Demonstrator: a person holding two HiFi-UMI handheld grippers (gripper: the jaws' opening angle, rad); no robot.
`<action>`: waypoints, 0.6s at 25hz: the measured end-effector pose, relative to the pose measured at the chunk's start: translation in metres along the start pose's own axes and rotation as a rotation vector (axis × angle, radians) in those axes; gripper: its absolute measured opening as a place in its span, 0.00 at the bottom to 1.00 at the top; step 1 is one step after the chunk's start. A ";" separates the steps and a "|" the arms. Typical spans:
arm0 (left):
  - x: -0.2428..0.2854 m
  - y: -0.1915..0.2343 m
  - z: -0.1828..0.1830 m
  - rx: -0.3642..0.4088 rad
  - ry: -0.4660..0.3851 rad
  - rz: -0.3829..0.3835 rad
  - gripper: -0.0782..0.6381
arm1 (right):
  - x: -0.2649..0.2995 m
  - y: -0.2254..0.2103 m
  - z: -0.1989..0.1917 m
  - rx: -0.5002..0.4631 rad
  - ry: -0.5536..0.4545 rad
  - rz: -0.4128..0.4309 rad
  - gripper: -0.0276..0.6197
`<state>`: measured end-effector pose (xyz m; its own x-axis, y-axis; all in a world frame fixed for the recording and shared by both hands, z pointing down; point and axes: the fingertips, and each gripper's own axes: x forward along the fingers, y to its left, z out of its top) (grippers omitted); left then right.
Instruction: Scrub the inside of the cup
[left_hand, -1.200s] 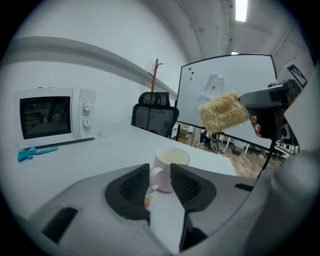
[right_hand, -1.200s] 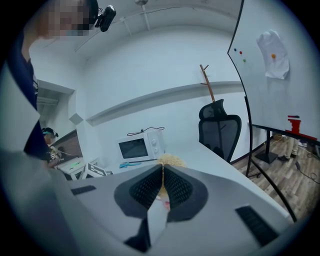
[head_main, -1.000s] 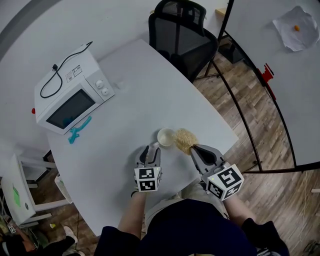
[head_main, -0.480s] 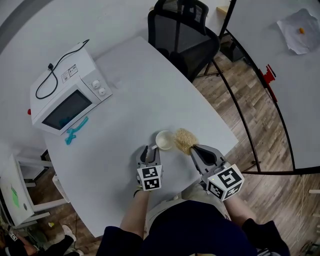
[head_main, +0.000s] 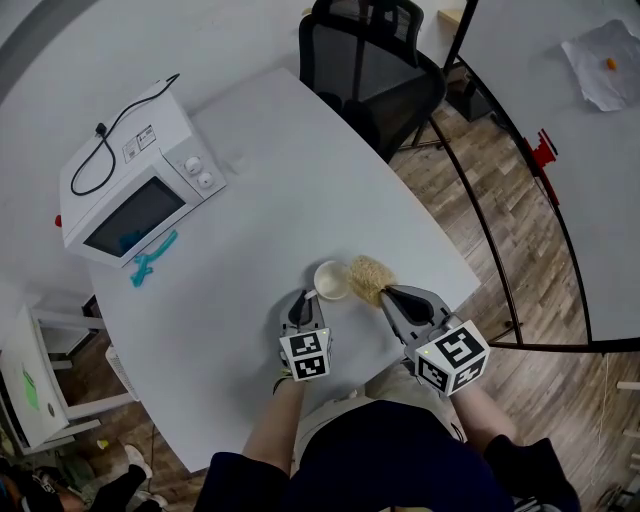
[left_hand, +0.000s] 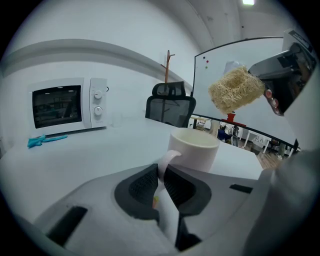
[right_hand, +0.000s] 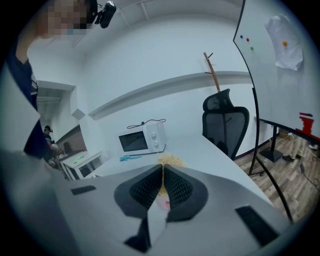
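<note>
loofah pad (right_hand: 171, 160) in right gripper (right_hand: 162, 174)

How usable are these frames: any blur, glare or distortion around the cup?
Head view: even light, sharp, straight edges bowed by the wide lens, cup small. Left gripper view: heavy fisheye, dark corners, cup and sponge sharp, no glare. Right gripper view: same fisheye, bluish cast, mosaic patch top left, sponge barely shows.

Soft, even white light is filling the room from overhead, and a ceiling lamp (left_hand: 245, 2) is glaring at the top of the left gripper view. The white table (head_main: 260, 200) is catching only faint shadows. Both gripper views are bending and darkening toward their round edges. The left gripper (left_hand: 160, 176) is blurring up close, while the cup (left_hand: 197, 152) is showing sharp.
</note>
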<state>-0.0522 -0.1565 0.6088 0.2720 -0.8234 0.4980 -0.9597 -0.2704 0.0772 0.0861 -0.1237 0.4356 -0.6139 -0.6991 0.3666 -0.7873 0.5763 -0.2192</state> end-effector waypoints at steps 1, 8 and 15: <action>0.000 0.000 0.000 -0.002 0.001 -0.001 0.18 | 0.002 0.001 0.000 -0.011 0.013 0.010 0.09; -0.001 0.000 -0.001 -0.022 0.006 -0.008 0.17 | 0.019 0.011 0.001 -0.094 0.106 0.071 0.09; -0.001 -0.003 -0.002 -0.016 0.019 -0.030 0.17 | 0.042 0.016 -0.003 -0.197 0.248 0.152 0.09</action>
<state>-0.0499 -0.1536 0.6094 0.2997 -0.8050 0.5120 -0.9520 -0.2870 0.1059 0.0477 -0.1425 0.4499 -0.6713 -0.4890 0.5570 -0.6470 0.7532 -0.1185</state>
